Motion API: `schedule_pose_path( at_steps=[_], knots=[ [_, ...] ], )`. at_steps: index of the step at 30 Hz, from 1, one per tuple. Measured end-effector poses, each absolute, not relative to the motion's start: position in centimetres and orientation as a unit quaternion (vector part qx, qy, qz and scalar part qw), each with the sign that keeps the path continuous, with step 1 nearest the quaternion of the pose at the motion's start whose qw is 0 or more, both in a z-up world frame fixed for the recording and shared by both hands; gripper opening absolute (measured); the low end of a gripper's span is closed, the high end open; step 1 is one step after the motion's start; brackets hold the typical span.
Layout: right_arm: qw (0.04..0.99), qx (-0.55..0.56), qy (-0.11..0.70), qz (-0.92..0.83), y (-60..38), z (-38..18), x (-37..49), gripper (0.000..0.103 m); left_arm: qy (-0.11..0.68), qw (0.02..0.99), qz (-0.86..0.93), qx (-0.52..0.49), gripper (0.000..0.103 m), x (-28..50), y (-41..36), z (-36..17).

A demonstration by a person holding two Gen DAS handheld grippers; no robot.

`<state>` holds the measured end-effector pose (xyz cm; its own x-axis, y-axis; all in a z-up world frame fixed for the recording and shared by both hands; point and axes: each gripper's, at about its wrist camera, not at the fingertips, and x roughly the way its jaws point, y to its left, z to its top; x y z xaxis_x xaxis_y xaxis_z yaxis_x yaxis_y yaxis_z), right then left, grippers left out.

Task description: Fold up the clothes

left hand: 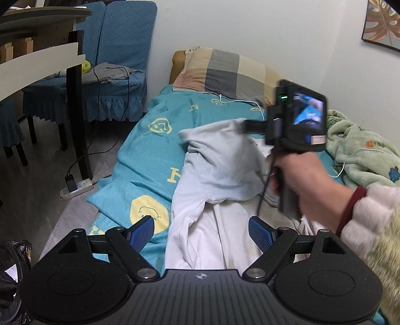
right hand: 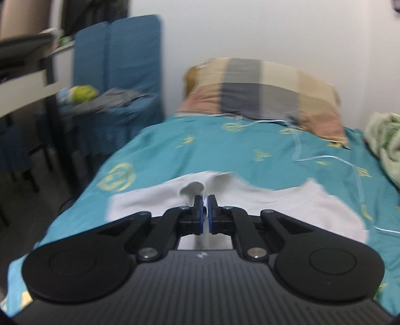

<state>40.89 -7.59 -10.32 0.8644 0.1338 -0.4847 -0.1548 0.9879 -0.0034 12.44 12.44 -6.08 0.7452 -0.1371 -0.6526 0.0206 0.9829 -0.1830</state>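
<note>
Left wrist view, teal bedsheet (left hand: 147, 160), plaid pillow (left hand: 225, 72), blue chairs (left hand: 120, 62)

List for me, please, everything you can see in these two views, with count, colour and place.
white garment: one, white, on the bed, one part lifted.
bedsheet: one, teal with yellow prints, covering the bed.
pillow: one, checked beige, grey and pink, at the head of the bed.
blanket: one, pale green, bunched at the bed's right side.
chairs: two, blue covers, left of the bed.
power strip: one, white, on the floor.
picture: one, framed, on the wall, upper right.
left gripper: one, black with blue pads, open over the garment.
right gripper: one, black with blue pads, shut on the garment.
right hand: one, around the right gripper's handle.
</note>
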Motion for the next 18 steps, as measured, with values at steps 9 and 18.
schedule_pose_path(
  at_steps=[9, 18],
  knots=[
    [0.94, 0.043, 0.336, 0.053, -13.2, -14.2, 44.3, 0.008, 0.378, 0.922, -0.044, -0.075, 0.085, 13.6, 11.9, -7.1],
    [0.935, 0.079, 0.328, 0.108, -16.1, -10.7, 34.9, 0.052, 0.383, 0.921, -0.043, -0.059, 0.085, 13.8, 10.9, -7.3]
  ],
)
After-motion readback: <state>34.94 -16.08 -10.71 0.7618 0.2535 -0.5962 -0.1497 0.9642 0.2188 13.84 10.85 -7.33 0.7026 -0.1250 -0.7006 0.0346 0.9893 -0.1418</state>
